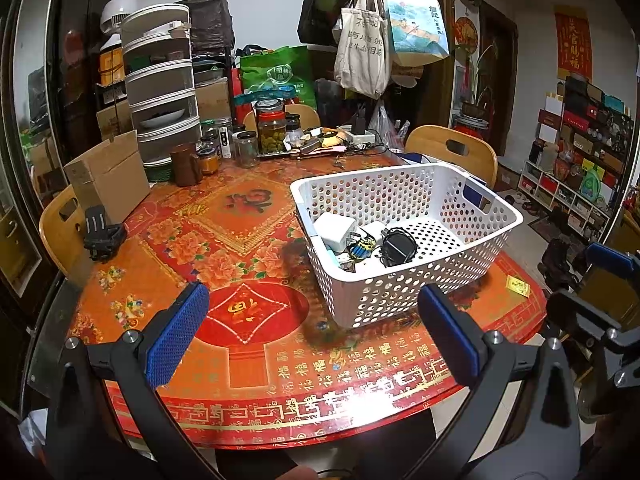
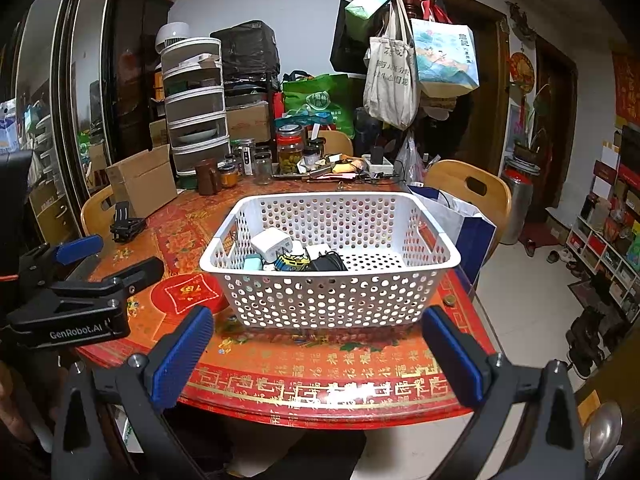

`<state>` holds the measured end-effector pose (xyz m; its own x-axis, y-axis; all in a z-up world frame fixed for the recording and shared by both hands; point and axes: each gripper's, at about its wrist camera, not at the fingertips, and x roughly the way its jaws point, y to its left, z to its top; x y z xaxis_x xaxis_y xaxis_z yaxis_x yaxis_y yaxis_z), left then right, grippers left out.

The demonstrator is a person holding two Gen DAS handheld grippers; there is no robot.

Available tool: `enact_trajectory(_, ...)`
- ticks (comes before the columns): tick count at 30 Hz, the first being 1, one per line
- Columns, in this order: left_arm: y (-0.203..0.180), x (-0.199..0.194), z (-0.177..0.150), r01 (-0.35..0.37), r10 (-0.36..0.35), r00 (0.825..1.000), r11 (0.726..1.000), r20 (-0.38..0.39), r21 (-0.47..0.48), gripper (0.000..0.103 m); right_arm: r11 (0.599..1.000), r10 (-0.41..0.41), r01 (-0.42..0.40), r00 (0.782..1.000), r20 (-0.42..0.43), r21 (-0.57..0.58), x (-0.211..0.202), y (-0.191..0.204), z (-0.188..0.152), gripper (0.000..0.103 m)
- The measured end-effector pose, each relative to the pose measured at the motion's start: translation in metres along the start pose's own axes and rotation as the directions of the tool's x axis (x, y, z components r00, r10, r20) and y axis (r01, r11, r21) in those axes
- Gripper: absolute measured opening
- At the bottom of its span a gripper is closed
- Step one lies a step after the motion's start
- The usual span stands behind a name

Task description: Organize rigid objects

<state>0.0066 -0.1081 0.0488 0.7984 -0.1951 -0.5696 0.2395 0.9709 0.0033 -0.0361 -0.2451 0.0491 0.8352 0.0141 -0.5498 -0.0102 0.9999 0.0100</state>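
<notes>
Indoor light, moderately bright, even; glare streak on the glossy counter (image 1: 360,396) near its front edge, same in the right view; soft shadow under the white basket (image 2: 332,296); strong fisheye bending, black vignette corners; dark cabinet glass (image 2: 40,92) shows reflections; background clutter slightly soft; centre sharp.

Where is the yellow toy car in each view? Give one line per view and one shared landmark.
Left wrist view: the yellow toy car lies on the floor of the white basket, just right of centre, between the white charger and a black round gadget.
Right wrist view: it sits near the picture's centre, inside the basket's near wall.
Shared landmark: the pickle jar at the table's far edge.
</notes>
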Motion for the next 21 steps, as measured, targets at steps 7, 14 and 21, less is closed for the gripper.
enact_trajectory(7,-0.0013,0.0008,0.0003,0.000,0.000,1.000,1.000,0.000,-0.001,0.103,1.000,-0.003,0.003,1.000,0.001,0.003,0.0003,-0.0009,-0.0007,0.103)
enact_trajectory(14,-0.0011,0.0003,-0.0002,-0.001,0.001,1.000,1.000,-0.001,-0.001,0.103,1.000,-0.004,0.004,1.000,-0.003,-0.004,0.0005,0.0007,-0.0015,0.103)
enact_trajectory(21,-0.0028,0.0008,-0.0018,-0.004,0.004,1.000,1.000,0.002,0.018,0.103,1.000,-0.003,0.003,1.000,-0.002,-0.003,0.0009,0.0008,-0.0015,0.103)
